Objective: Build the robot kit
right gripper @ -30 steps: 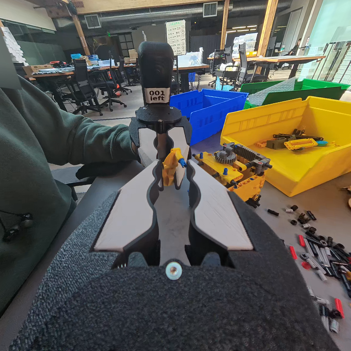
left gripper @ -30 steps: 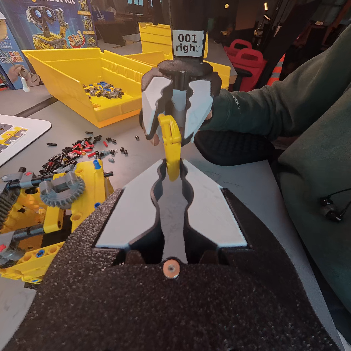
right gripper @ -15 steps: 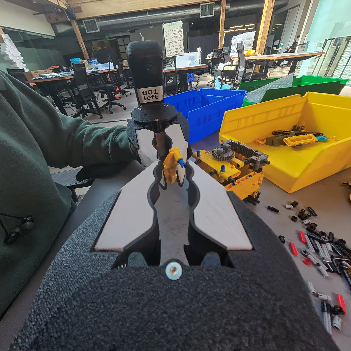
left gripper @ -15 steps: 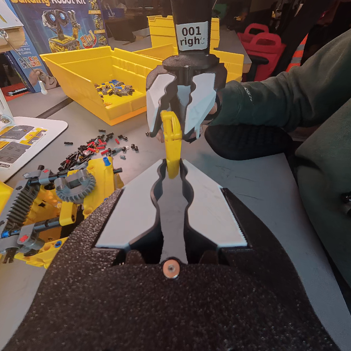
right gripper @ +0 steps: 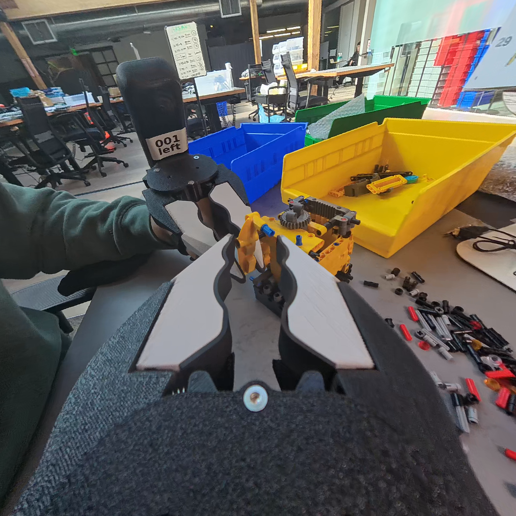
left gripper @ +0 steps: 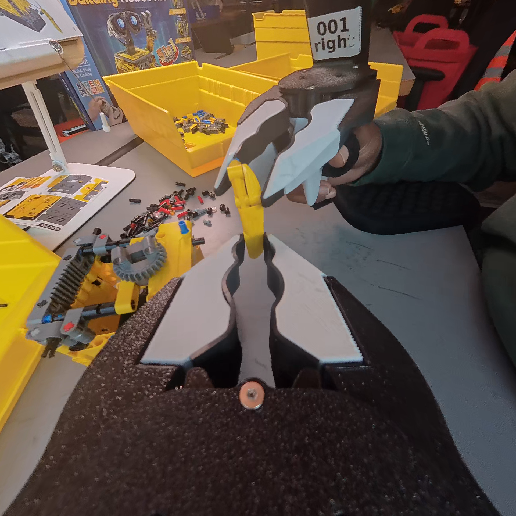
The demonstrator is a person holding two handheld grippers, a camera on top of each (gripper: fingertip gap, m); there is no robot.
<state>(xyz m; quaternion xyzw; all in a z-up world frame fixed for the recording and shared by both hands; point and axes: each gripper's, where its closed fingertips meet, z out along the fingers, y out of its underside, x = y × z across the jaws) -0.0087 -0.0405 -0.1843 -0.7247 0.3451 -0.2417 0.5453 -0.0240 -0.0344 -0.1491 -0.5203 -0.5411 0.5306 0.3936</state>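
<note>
My left gripper (left gripper: pixel 252 240) is shut on the lower end of a long yellow beam piece (left gripper: pixel 251 220) and holds it upright above the grey table (left gripper: pixel 377 279). My right gripper (right gripper: pixel 255 243) is open, and its two fingers straddle the piece's upper end without closing on it. It also shows in the left wrist view (left gripper: pixel 244 195). In the right wrist view the yellow piece (right gripper: pixel 247 248) carries a blue pin (right gripper: pixel 266 229) and touches my right gripper's left finger. A yellow and grey brick model (right gripper: pixel 315 237) with a grey gear stands just behind it.
The model (left gripper: pixel 125 265) sits left of my left gripper. Loose black and red pins (right gripper: pixel 460 335) lie scattered on the table. Yellow bins (right gripper: pixel 418 156) (left gripper: pixel 167 111), a blue bin (right gripper: pixel 251 150) and a green bin (right gripper: pixel 377 111) stand behind. An instruction sheet (left gripper: pixel 55 195) lies far left. My left and right fingertips are right by each other.
Both grippers have shifted and tilted with the yellow piece still between them, and it now sits close in front of the brick model. My left gripper's grip is unchanged.
</note>
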